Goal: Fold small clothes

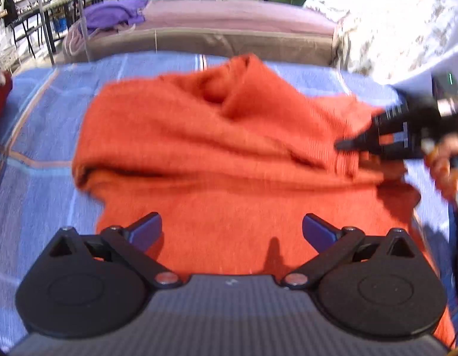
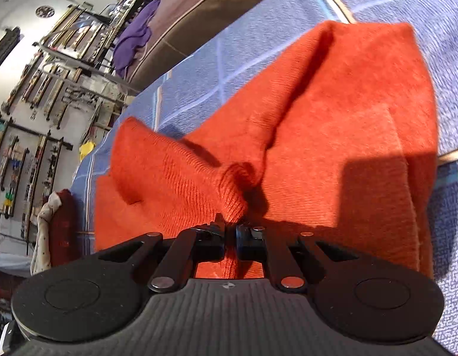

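We see the fuzzy orange knitted sweater point(image 1: 217, 148) bunched on the blue checked bedcover point(image 1: 42, 136), long axis crosswise; our right gripper point(image 2: 229, 233) pinches its ribbed edge; our left gripper point(image 1: 232, 231) spreads wide, empty, over the near hem.

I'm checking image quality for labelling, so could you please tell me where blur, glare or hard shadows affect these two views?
Left wrist view: the right gripper and the orange sweater around it are motion-blurred, and the upper right corner is blown out white. Right wrist view: sharper, with a hard dark shadow across the sweater on the blue plaid sheet, and strong fisheye bending at the edges.
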A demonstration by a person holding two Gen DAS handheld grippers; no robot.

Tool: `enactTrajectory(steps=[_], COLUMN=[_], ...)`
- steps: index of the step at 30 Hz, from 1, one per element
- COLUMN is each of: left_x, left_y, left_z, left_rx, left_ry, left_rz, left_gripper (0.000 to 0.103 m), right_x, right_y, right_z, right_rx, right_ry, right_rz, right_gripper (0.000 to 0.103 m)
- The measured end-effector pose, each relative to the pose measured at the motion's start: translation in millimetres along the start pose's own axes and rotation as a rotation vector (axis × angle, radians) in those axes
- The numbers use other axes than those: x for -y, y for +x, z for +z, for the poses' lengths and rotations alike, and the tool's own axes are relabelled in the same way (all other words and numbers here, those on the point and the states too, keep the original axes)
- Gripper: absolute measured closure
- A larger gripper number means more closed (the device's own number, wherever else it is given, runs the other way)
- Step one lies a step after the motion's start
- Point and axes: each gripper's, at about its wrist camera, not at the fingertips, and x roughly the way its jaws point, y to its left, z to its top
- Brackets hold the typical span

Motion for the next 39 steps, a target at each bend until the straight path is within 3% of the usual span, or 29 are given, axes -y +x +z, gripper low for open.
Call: enactTrajectory(steps=[4,7,12,13,14,15,16,20,24,26,27,28,31,32,33,34,36,37,38,39], left_x=[-16.2,-24.1,-15.3,-12.1,-8.8,-7.9,-8.2,-16.3,-25.5,-23.9,-25.0,-27.4,-30.6,-30.1,-30.0,-29.7,-37.4,-42.7,-48.2,-52.7], left_y=[7.9,30.0,86.2,94.7,102.6,111.7,118.3,103.3,51.0,25.2,13.8,7.5,15.6,22.9,31.6,41.4,46.1,43.6,38.4,31.9], left_z=[38.6,70.2,103.6,104.0,103.5,101.6,101.1,89.2,79.3,68.0,60.4,52.1,24.5,13.1,3.4,-2.2,-3.1,2.5,10.7,20.2], left_rx=[0.185,0.284,0.150,0.125,0.099,0.060,0.027,0.087,0.172,0.197,0.195,0.188,0.069,0.024,-0.024,-0.069,-0.080,-0.060,-0.024,0.022], left_ry=[0.001,0.077,0.244,0.264,0.277,0.275,0.258,0.181,0.071,0.092,0.080,0.055,0.025,0.052,0.071,0.076,0.038,-0.001,-0.037,-0.061], left_rz=[-0.043,-0.114,-0.221,-0.230,-0.234,-0.241,-0.249,-0.265,-0.348,-0.345,-0.371,-0.397,-0.387,-0.349,-0.323,-0.309,-0.311,-0.319,-0.326,-0.324], left_gripper=[0.000,0.010,0.024,0.035,0.066,0.086,0.098,0.099,0.099,0.099,0.099,0.099,0.099,0.098,0.097,0.094,0.088,0.073,0.049,0.037], right_x=[2.8,-3.8,-5.1,-4.4,-4.6,-2.5,-2.8,-2.4,-10.8,-21.3,-26.2,-31.1,-38.9,-39.3,-40.1,-39.4,-40.9,-40.9,-40.2,-39.2], right_y=[-5.7,-8.8,-2.7,-1.0,1.2,1.3,2.5,2.0,-0.8,-2.5,-5.0,-6.9,-6.3,-2.1,2.8,2.1,-7.7,-14.0,-20.3,-26.6], right_z=[-8.4,-13.0,-11.3,-11.0,-10.5,-11.3,-11.4,-12.1,-14.2,-16.2,-17.9,-19.2,-24.3,-25.8,-26.5,-28.4,-28.0,-25.8,-22.8,-18.7], right_rx=[0.043,0.068,0.085,0.081,0.079,0.078,0.077,0.086,0.084,0.085,0.090,0.088,0.030,-0.006,-0.026,-0.013,0.046,0.080,0.117,0.153], right_ry=[0.070,0.025,0.028,0.027,0.028,0.030,0.029,0.032,-0.022,-0.095,-0.126,-0.161,-0.223,-0.239,-0.267,-0.295,-0.318,-0.312,-0.301,-0.288], right_rz=[0.054,0.052,0.046,0.045,0.043,0.045,0.047,0.058,0.072,0.074,0.078,0.086,0.048,-0.001,-0.065,-0.102,-0.111,-0.106,-0.100,-0.092], right_gripper=[0.066,0.064,0.061,0.061,0.061,0.061,0.061,0.059,0.041,0.050,0.064,0.074,0.075,0.072,0.059,0.041,0.034,0.029,0.027,0.020])
